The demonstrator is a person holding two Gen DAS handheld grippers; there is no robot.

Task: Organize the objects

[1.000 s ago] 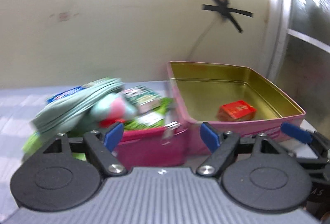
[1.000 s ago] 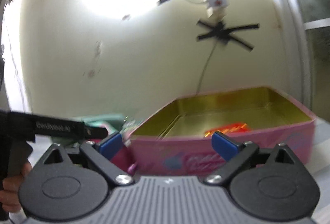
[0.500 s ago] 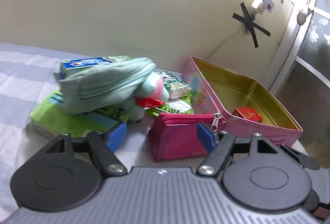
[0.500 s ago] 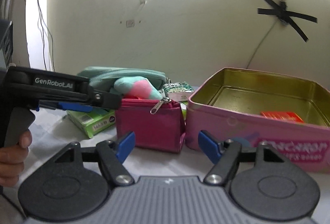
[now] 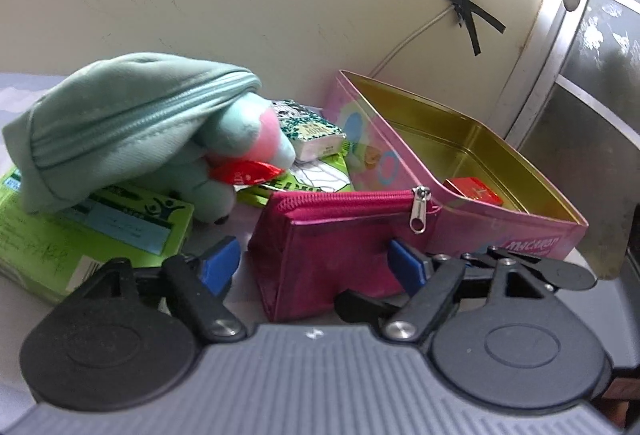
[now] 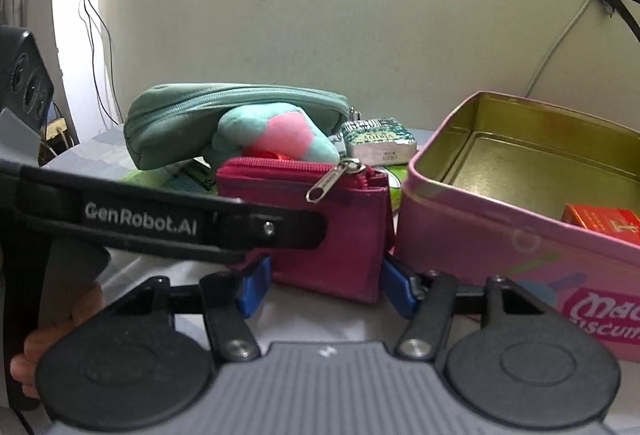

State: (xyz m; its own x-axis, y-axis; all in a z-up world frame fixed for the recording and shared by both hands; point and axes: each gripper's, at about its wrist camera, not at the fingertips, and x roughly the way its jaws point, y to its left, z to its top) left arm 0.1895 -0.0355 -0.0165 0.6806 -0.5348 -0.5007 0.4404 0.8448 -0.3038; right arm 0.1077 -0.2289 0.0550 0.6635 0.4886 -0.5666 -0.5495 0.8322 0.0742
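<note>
Red box (image 5: pixel 474 190) half-hidden behind tin rim (image 5: pixel 500 213)

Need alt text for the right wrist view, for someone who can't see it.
The open right gripper straddles a magenta zip pouch standing beside an open pink tin that holds a small red box. The left gripper crosses in front; behind lie a mint pouch and plush toy.
</note>
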